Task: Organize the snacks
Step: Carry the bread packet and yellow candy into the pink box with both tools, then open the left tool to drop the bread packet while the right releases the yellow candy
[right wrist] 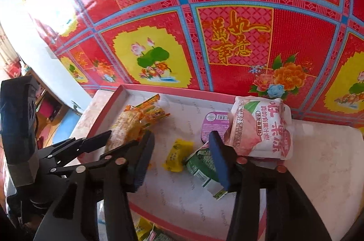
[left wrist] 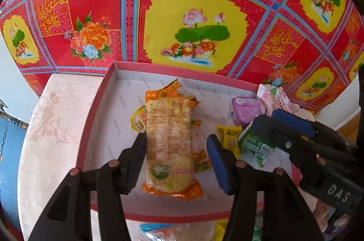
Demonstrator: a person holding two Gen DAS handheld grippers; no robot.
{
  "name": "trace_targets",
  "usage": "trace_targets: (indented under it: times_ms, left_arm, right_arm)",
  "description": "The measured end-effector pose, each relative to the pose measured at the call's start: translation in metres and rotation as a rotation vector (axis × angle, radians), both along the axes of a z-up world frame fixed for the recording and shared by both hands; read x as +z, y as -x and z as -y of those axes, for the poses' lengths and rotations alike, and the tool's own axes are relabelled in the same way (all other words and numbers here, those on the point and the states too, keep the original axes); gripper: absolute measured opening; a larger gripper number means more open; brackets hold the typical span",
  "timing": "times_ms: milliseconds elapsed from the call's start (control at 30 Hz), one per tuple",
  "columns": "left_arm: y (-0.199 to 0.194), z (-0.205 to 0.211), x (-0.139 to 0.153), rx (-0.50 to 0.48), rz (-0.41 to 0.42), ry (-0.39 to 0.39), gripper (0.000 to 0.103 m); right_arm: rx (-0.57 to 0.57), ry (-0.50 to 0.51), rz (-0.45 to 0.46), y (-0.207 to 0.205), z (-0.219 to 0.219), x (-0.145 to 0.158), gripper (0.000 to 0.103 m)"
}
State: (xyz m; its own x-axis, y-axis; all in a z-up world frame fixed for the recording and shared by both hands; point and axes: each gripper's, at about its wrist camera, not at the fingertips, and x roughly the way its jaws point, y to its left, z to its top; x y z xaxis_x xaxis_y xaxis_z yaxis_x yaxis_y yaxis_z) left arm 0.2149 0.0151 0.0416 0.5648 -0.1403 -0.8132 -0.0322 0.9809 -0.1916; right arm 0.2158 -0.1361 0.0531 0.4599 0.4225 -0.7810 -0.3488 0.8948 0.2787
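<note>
A shallow pink-rimmed tray (left wrist: 95,109) (right wrist: 102,113) holds the snacks. An orange rice-cracker pack (left wrist: 169,138) (right wrist: 127,127) lies lengthwise between the fingers of my left gripper (left wrist: 177,163) (right wrist: 120,138). Its black pad is right at the pack's edge, while the blue pad stands clear, so the jaws are open. My right gripper (right wrist: 180,161) (left wrist: 273,127) is open too, low over a yellow candy (right wrist: 177,154) (left wrist: 229,138) and a green pack (right wrist: 200,163) (left wrist: 252,143). A purple jelly cup (right wrist: 215,125) (left wrist: 246,109) and a pink jelly pouch (right wrist: 261,127) (left wrist: 277,97) sit at the tray's right.
The tray rests on a pale marbled stool top (left wrist: 52,127) (right wrist: 323,161) over a red patterned floor (left wrist: 182,13). More orange wrappers (left wrist: 175,86) lie under the cracker pack. Loose snack packs (left wrist: 159,229) lie in front of the tray's near rim.
</note>
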Motion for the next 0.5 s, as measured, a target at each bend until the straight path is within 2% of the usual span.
trace_targets:
  times_ms: [200,500]
  left_arm:
    - [0.011,0.006,0.008,-0.015,-0.001,-0.002,0.058]
    - [0.038,0.004,0.031,-0.026,0.023,-0.001,0.058]
  right_arm:
    - [-0.040,-0.031,-0.030,0.009,0.012,0.003,0.069]
    - [-0.079,-0.031,-0.031,0.027,0.022,0.013,0.074]
